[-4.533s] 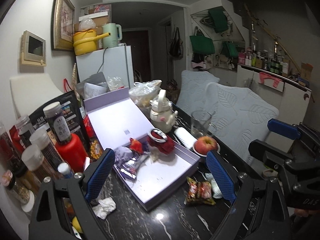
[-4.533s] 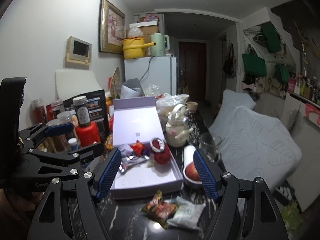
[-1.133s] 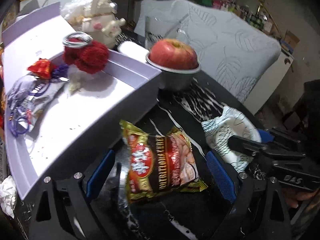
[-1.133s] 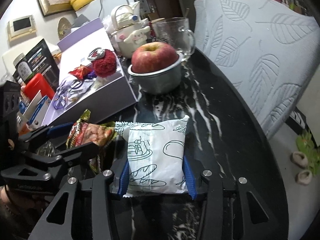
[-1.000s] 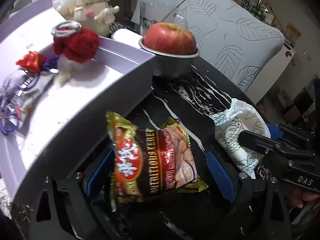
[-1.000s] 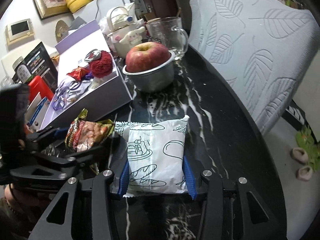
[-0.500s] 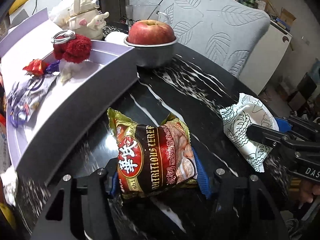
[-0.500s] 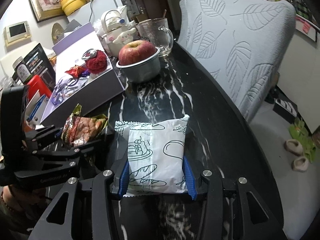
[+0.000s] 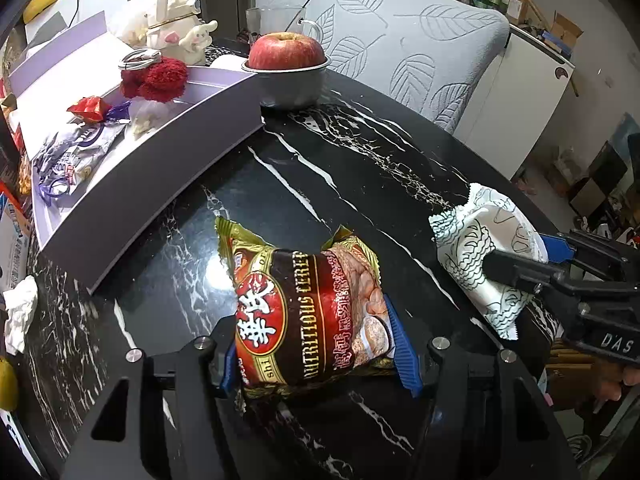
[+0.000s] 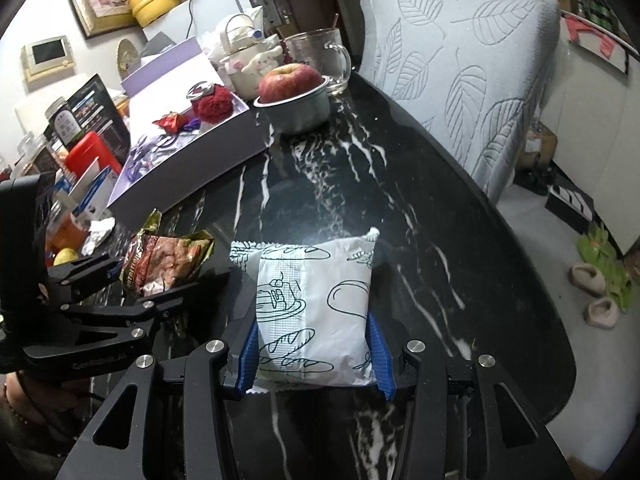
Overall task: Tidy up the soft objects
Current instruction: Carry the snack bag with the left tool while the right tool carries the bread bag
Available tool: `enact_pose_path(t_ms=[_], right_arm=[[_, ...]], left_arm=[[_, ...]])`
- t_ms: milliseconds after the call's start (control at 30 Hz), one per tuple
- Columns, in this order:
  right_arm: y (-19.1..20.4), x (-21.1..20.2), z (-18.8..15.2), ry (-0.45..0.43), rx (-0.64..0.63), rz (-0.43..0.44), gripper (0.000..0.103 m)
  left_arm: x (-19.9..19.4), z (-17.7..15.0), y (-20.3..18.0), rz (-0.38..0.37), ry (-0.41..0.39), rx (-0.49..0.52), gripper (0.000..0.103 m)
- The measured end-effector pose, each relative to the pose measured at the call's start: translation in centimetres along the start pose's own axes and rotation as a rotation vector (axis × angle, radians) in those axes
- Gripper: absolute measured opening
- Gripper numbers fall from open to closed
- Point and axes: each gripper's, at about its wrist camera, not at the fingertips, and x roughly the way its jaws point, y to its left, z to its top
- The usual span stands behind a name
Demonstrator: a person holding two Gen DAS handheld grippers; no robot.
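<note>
Both packets rose off black marble table since earlier frame. Left gripper clamped red cereal snack packet; right gripper clamped white bread packet. Packets side by side above table edge, apart. Lavender box beyond, apple in metal bowl beside it.

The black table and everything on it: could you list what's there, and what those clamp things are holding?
Table: one, black marble.
Box: one, lilac, open, back left.
Pom-pom: one, red, inside box.
Apple: one, red, in grey bowl beside box.
Glass mug: one, clear, behind bowl.
Teapot: one, cream, behind box.
Cereal packet: one, red-gold.
Bread packet: one, white.
Left gripper: clamping cereal packet.
Right gripper: clamping bread packet.
</note>
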Motion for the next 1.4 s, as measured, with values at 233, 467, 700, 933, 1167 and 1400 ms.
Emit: enact_pose_path(t_ms=[233, 467, 700, 933, 1167, 1400], right_arm=[[1.5, 1.1, -0.1, 0.016, -0.051, -0.082, 0.088], [1.6, 2.6, 0.1, 0.057, -0.068, -0.126, 0.088], [1.7, 2.6, -0.3, 0.031, -0.086, -0.145, 0.073], [1.7, 1.9, -0.4, 0.011, -0.055, -0.096, 0.056], [2.1, 1.2, -1.2, 0.011, -0.043, -0.056, 0.056], [2.9, -0.2, -2.2, -0.014, -0.045, -0.025, 0.055]], left_arm=[[-0.6, -0.1, 0.2, 0.012, -0.015, -0.005, 0.06], [-1.0, -0.3, 0.8, 0.02, -0.015, -0.032, 0.06], [-1.2, -0.5, 0.9, 0.024, -0.019, -0.039, 0.06], [-1.7, -0.8, 1.1, 0.016, -0.03, -0.051, 0.06], [-2.9, -1.4, 0.9, 0.02, -0.051, -0.053, 0.06], [-4.6, -2.4, 0.9, 0.024, -0.078, -0.063, 0.06]])
